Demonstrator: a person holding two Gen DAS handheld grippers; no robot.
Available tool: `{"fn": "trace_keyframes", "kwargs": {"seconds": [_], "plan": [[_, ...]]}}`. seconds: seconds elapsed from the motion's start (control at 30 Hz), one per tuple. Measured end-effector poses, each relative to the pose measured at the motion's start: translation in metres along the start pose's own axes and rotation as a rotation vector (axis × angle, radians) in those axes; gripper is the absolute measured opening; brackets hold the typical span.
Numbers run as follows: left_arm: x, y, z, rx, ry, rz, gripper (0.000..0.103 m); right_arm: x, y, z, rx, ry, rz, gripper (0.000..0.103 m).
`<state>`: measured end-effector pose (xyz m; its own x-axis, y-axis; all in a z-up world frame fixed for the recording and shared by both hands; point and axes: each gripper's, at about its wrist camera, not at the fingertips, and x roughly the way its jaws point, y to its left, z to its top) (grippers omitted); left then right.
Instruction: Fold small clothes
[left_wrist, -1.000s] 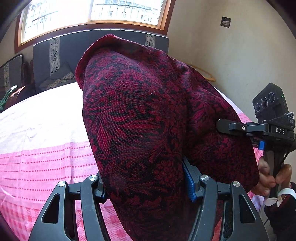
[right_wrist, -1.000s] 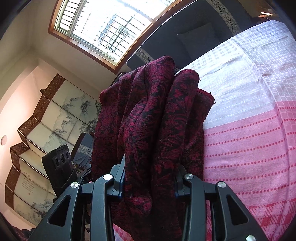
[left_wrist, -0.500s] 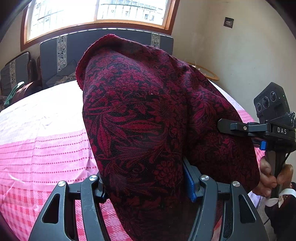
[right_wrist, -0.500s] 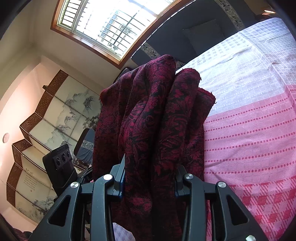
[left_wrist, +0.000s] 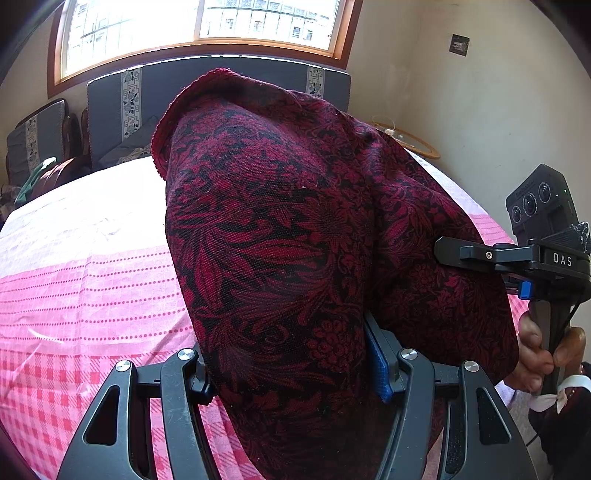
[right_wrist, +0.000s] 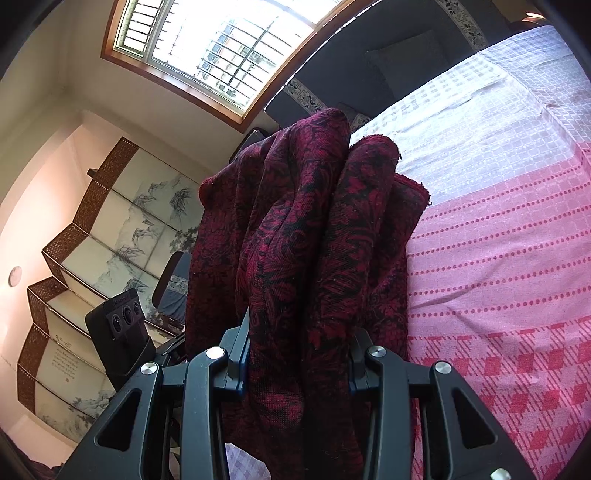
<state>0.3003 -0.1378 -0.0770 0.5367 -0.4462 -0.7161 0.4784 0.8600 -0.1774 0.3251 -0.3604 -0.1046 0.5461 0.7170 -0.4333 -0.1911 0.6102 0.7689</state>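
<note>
Both tongs (left_wrist: 291, 373) (right_wrist: 297, 363) still clamped on the dark red cloth (left_wrist: 295, 240), bedspread (left_wrist: 92, 288) view barely shifted

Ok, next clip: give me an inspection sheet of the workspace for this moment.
Surface: bed cover, pink and white checks, dotted stripes.
Job's things: dark red patterned cloth, bunched and lifted above the bed.
Clutter: nothing seen on the bed.
Grippers: left gripper and right gripper both clamped on the cloth; a hand holds the right handle.
Cables: thin black lead by the right handle.
Surroundings: window, grey cushioned bench, painted folding screen.
</note>
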Motion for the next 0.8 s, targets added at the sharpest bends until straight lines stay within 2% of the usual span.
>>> {"fn": "trace_keyframes", "kwargs": {"seconds": [0.8], "plan": [[-0.002, -0.010, -0.007, -0.004, -0.003, 0.012, 0.062, 0.000, -0.010, 0.018, -0.022, 0.041, 0.019, 0.035]]}}
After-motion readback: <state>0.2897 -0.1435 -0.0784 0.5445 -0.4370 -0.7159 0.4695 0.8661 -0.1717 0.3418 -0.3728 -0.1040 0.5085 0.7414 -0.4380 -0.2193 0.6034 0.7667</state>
